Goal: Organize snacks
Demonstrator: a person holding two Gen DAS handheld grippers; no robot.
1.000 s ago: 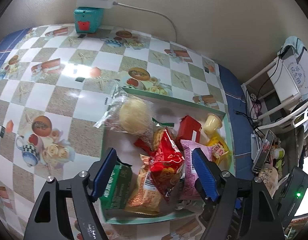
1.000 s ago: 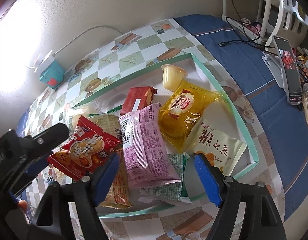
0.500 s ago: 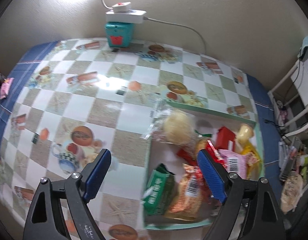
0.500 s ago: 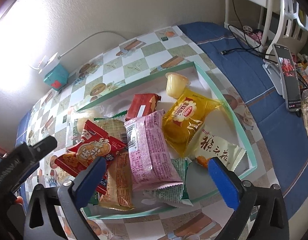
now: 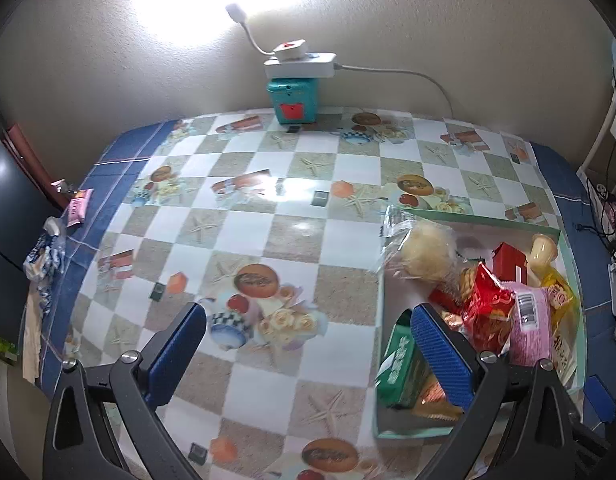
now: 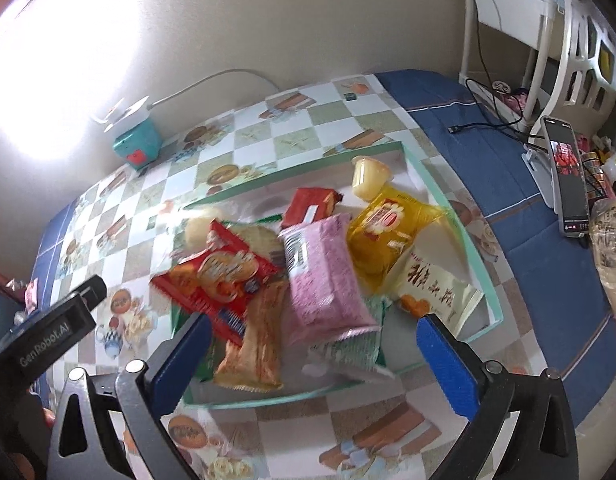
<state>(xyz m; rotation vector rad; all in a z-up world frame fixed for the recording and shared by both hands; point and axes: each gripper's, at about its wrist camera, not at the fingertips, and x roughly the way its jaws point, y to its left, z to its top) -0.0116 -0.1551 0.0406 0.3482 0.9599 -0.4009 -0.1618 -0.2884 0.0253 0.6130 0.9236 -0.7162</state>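
Both grippers, left (image 5: pixel 308 354) and right (image 6: pixel 313 362), gape empty, jaws just widened. The tray's (image 6: pixel 473 248) packets look light, crinkly, slippery; pinch the pink packet (image 6: pixel 321 276) across its width.

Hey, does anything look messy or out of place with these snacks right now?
Yes. The snack packets sit heaped in the tray, overlapping at odd angles; the red packet juts past its left rim. One pink packet lies apart at the table's far left edge.
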